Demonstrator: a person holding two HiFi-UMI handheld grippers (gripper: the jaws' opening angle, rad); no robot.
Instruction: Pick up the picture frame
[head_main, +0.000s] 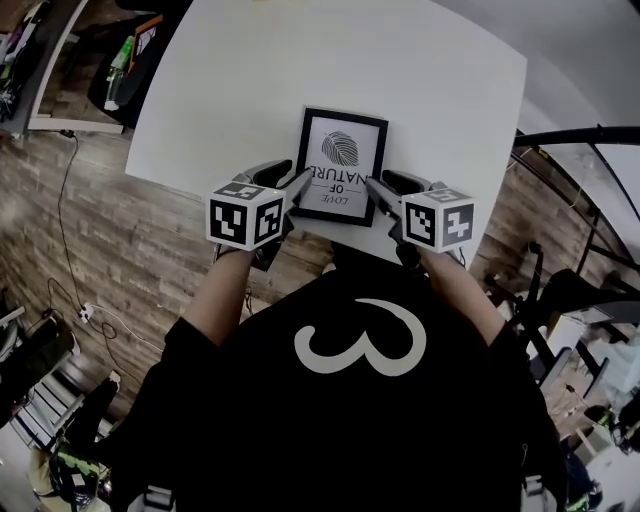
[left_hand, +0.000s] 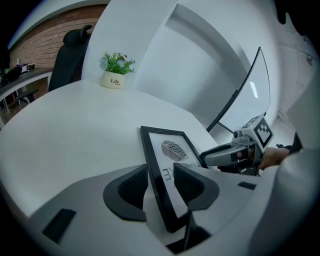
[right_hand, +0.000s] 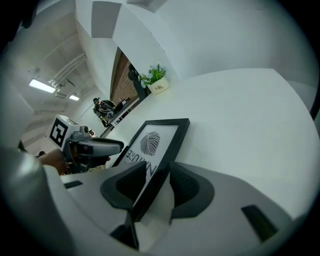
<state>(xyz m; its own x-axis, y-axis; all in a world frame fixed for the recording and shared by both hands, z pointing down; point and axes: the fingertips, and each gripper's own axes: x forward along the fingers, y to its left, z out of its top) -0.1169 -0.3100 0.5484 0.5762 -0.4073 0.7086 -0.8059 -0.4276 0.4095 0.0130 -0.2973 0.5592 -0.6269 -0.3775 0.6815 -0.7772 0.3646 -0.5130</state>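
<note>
A black picture frame (head_main: 341, 165) lies flat near the front edge of a white bench (head_main: 430, 80), the left tool (head_main: 285, 178) and right tool (head_main: 392, 186) each straddling a side rail with jaws apart; closing both evenly before lifting level seems best

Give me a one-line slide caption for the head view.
Left claw and right claw, both open, straddle opposite side edges of the picture frame lying on the white table.

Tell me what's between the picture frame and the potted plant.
Nothing: in the left gripper view, only bare white table separates picture frame and potted plant.
</note>
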